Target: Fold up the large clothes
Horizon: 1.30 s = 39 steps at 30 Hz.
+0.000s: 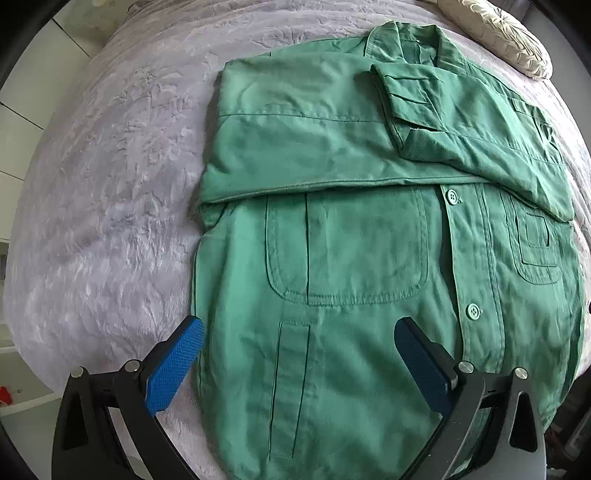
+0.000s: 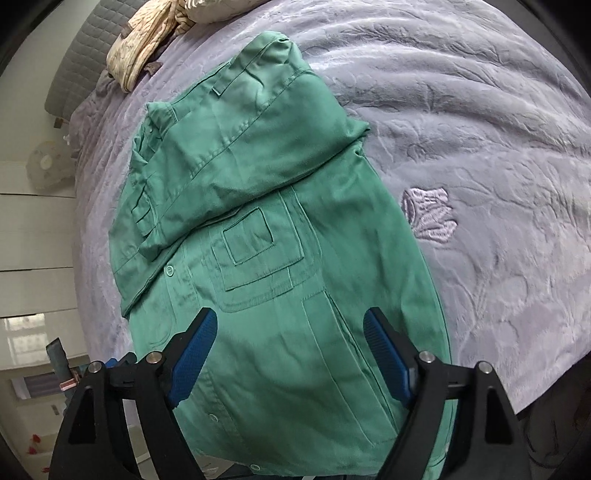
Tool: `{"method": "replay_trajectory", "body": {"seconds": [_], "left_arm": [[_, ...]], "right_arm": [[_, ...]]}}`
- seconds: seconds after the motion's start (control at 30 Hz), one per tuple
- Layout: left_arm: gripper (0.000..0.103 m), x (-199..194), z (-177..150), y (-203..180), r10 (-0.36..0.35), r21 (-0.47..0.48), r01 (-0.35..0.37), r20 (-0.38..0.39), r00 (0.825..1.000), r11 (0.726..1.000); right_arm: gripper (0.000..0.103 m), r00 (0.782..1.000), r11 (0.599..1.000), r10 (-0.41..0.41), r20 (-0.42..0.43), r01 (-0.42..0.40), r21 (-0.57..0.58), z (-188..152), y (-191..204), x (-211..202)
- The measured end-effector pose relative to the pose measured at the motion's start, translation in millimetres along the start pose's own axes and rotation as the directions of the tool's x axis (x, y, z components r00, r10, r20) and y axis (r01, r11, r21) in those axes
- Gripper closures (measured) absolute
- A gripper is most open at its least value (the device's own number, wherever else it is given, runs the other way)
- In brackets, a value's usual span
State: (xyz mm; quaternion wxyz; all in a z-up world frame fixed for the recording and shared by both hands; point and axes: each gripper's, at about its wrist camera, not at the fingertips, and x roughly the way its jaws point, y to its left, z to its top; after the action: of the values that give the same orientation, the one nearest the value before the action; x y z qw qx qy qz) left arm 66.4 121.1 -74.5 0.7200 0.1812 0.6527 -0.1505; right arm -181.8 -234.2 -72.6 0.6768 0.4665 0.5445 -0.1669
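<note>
1. Left hand-held gripper (image 1: 299, 332) hangs wide and holds nothing, poised over the hem end of the green jacket (image 1: 369, 258); the right hand-held gripper (image 2: 290, 328) is just as wide and empty over the same end.
2. The jacket lies flat on the bed's lilac blanket (image 2: 480, 147), sleeves already folded across the chest — the next step looks like the bottom-to-collar fold.
3. That calls for both to pinch the hem corners together.
4. No containers show — only a pillow (image 1: 498, 33) near the collar.
</note>
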Motion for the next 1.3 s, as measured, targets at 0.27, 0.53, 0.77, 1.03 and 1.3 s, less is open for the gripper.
{"method": "replay_trajectory", "body": {"seconds": [0.27, 0.53, 0.77, 1.03, 1.3], "left_arm": [[0.0, 2, -12, 9, -0.028, -0.02, 0.027, -0.024, 0.999, 0.999], [0.0, 7, -25, 11, 0.033, 0.0, -0.033, -0.047, 0.998, 0.999], [0.0, 10, -34, 17, 0.06, 0.005, -0.06, -0.056, 0.997, 0.998], [0.0, 30, -56, 51, -0.079, -0.007, 0.079, -0.103, 0.992, 0.997], [0.0, 62, -120, 75, -0.246, 0.001, 0.255, -0.268, 0.932, 0.967]], "right_arm": [[0.019, 1.0, 1.0, 0.014, -0.019, -0.014, 0.009, -6, -2, 0], [0.012, 0.998, 0.999, 0.042, -0.035, -0.042, 0.02, -16, -8, 5], [0.0, 0.997, 0.998, 0.054, -0.056, -0.055, -0.019, -22, -7, 9], [0.0, 0.994, 0.999, 0.017, -0.107, -0.021, -0.04, -31, -31, 8], [0.0, 0.963, 0.999, 0.039, -0.268, -0.046, -0.023, -67, -100, 9]]}}
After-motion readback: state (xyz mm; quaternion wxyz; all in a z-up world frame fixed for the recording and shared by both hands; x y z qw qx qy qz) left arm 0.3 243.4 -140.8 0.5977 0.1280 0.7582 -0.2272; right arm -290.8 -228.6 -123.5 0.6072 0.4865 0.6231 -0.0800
